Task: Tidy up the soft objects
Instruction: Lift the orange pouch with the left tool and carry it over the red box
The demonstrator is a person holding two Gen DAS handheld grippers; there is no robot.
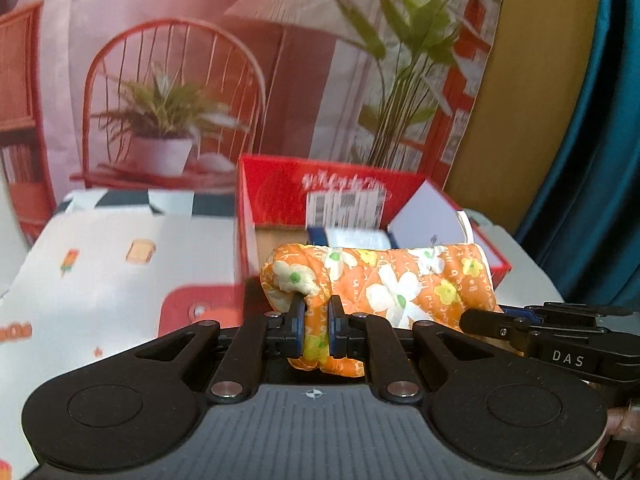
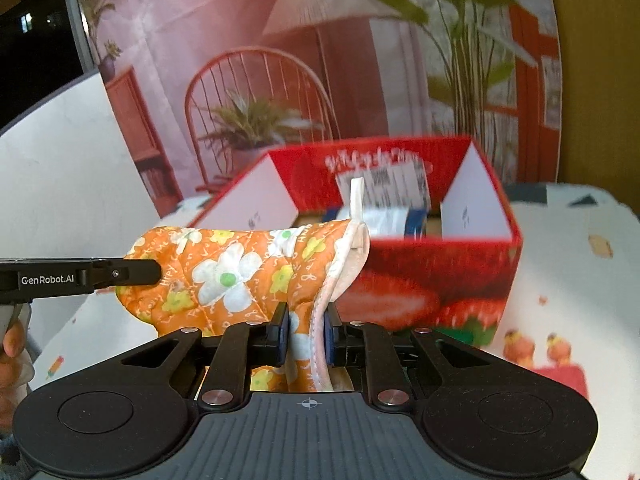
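Both grippers are ours, one in each hand, and each is clamped on the same orange floral oven mitt (image 1: 384,280). Our left gripper (image 1: 316,328) pinches the mitt's thumb end between its two blue pads; our right gripper (image 2: 306,336) pinches the cuff end, at the white trim, between its own two pads. We count one mitt, stretched between the two tools and held up off the patterned tablecloth (image 1: 100,280). Just ahead of both grippers, beyond the mitt, stands one open red box (image 2: 440,280) with strawberries printed on its front; inside it we see two white cards leaning against its side walls and one blue and white item we cannot identify. One white loop (image 2: 356,200) sticks up from the cuff
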